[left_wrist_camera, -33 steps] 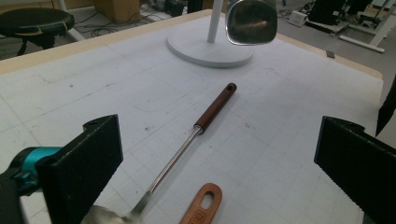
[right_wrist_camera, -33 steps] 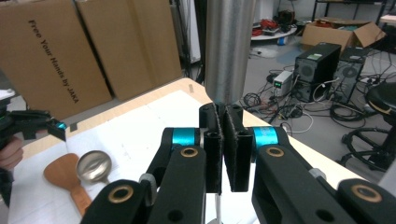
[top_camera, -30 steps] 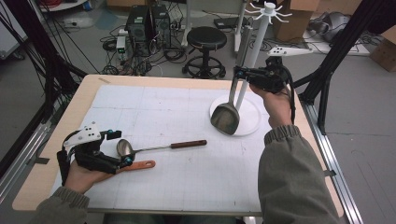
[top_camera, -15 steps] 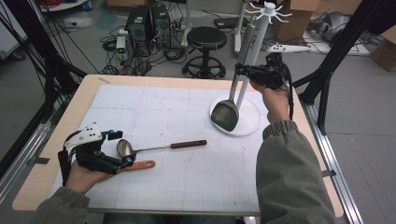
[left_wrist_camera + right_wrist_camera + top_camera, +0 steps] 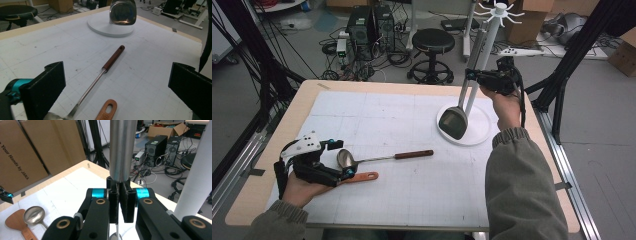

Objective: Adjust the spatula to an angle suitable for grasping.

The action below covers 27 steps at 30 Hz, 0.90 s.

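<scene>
Where cables litter the floor (image 5: pixel 377 55), a stool (image 5: pixel 433 42) faces the table (image 5: pixel 287 125).

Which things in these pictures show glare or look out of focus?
Left gripper view: the steel spatula blade carries a bright reflection, and the near black jaws look soft. Right gripper view: the metal handle held by the right gripper shines with a pale streak. High view: evenly lit, with faint shadows on the table.

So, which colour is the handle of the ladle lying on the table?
Dark reddish-brown handle, clearest in the left gripper view.

Steel spatula (image 5: pixel 453 121), white rack base (image 5: pixel 477 131), brown-handled ladle (image 5: pixel 384 157), orange wooden handle (image 5: pixel 362 177), black tools.
</scene>
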Tool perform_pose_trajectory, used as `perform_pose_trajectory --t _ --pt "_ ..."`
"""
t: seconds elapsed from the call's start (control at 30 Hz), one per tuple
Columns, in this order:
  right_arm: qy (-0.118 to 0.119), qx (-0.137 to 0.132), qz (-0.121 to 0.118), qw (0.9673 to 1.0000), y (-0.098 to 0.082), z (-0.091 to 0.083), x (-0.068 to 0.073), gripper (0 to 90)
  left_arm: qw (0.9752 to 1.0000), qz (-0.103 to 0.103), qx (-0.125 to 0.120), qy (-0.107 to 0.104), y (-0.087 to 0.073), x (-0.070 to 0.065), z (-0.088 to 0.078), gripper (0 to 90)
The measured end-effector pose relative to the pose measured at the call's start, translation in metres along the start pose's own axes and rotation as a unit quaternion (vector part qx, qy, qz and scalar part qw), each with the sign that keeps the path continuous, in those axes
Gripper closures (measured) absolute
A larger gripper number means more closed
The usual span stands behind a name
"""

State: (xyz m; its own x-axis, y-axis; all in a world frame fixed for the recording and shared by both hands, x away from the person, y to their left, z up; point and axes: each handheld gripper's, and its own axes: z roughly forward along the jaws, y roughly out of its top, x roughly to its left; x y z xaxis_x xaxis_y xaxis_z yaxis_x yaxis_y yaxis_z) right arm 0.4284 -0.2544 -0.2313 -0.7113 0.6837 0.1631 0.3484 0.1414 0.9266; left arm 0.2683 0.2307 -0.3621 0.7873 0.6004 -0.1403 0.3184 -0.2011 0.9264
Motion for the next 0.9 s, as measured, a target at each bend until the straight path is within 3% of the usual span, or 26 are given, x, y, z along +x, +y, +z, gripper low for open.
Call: perform_pose_trajectory --t 0.2,0.6,0.9 --pt "-0.005 -0.005 0.004 1.0000 -0.001 -0.002 -0.002 84.8 1.0000 0.001 0.001 0.000 0.000 0.000 0.000 1.7" --pt "-0.017 -0.010 -0.003 0.9998 -0.002 -0.008 -0.005 72.0 1.0000 0.001 0.002 -0.001 -0.001 0.002 0.001 1.7" --pt "-0.015 -0.017 -0.012 0.9997 -0.002 -0.013 -0.007 70.4 1.0000 -0.003 0.001 -0.001 -0.002 0.004 0.000 1.7"
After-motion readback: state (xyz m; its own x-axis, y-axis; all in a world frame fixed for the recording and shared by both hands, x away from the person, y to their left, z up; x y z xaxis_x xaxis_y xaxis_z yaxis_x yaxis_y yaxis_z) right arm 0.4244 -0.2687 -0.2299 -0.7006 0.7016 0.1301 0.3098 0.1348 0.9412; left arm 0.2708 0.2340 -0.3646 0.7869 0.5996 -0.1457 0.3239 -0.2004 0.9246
